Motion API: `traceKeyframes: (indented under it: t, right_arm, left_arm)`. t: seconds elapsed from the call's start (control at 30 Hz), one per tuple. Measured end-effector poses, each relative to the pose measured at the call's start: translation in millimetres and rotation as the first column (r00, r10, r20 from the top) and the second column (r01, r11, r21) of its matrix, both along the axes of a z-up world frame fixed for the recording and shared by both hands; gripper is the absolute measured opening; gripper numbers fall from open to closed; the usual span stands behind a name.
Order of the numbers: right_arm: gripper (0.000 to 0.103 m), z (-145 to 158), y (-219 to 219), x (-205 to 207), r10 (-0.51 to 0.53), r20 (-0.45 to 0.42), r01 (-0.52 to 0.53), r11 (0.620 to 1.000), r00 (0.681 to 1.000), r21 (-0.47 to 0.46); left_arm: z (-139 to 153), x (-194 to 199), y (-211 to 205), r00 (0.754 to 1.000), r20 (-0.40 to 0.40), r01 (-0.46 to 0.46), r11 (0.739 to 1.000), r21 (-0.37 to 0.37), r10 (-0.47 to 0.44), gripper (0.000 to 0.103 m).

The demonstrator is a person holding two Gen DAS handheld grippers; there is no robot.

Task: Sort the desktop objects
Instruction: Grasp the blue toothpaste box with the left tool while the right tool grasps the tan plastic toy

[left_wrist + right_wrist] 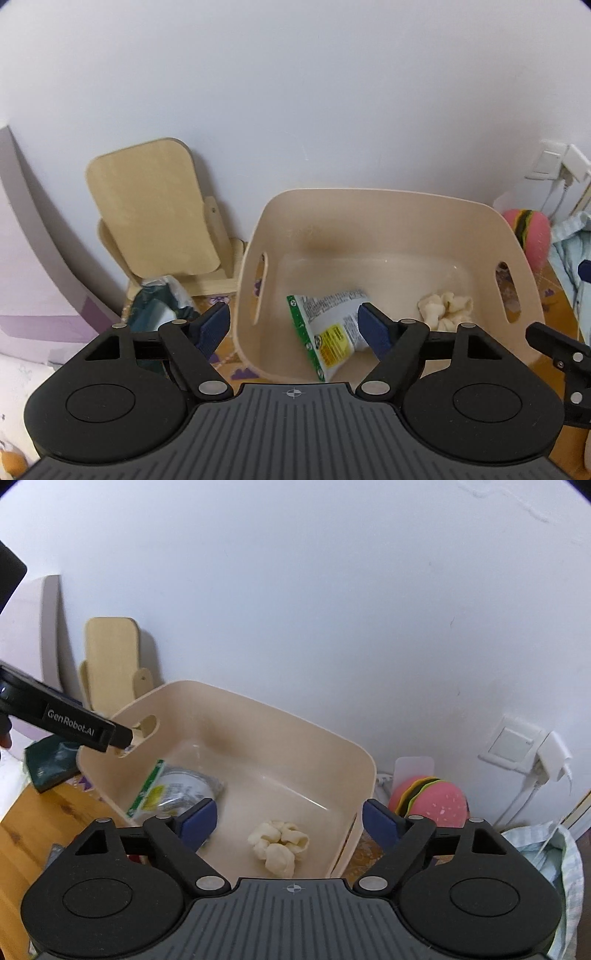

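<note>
A beige bin (369, 194) (258, 701) with handle slots stands against the white wall. Inside it lie a green, white and yellow snack packet (332, 332) (173, 790) on the left and a cream scrunchie (447, 308) (280, 845) on the right. My left gripper (293, 325) hangs open over the bin's near left wall, nothing between its blue pads. My right gripper (288, 821) hangs open above the scrunchie and the bin's near right corner, also holding nothing. The left gripper's black side (74, 723) shows at the left edge of the right wrist view.
A wooden stand (147, 210) leans on the wall left of the bin, with a dark green pouch (155, 306) in front of it. Right of the bin sit a pink burger toy (432, 801), a wall socket (517, 746) and a light blue cloth (546, 849).
</note>
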State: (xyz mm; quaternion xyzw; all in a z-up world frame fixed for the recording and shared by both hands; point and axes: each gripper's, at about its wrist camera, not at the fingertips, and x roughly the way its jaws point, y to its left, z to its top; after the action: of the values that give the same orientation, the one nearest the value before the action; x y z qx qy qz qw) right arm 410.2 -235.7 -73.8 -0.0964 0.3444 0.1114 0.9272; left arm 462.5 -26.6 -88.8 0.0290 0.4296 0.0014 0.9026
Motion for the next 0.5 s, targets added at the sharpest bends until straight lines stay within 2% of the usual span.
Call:
traceKeyframes:
  t: [0.03,0.17,0.37,0.5]
  right_arm:
    - [0.096,1.4,0.7,-6.7,0.008,0.005,-0.008,1.0,1.0,0.003]
    - [0.103,-0.1,7.2,-35.9,0.068,-0.013,-0.067,0.998,0.998,0.013]
    - [0.103,-18.3,22.3,-74.0,0.129,-0.087,-0.128,0.992,0.988,0.015]
    - [0.103,-33.6,31.3,-94.3,0.108,-0.201,-0.094,0.992,0.973,0.078]
  left_arm:
    - [3.0,-8.6,1.3,1.0,-0.001,0.008,1.0,0.001,-0.008,0.078]
    - [1.9,-41.2,8.4,0.999,-0.022,0.034,0.999,0.012,-0.034,0.078]
    - [-16.6,-82.8,19.6,0.996,-0.081,0.039,0.999,0.004,-0.039,0.078]
    - [-38.8,-105.8,27.1,0.99,-0.137,0.012,1.0,-0.003,-0.012,0.078]
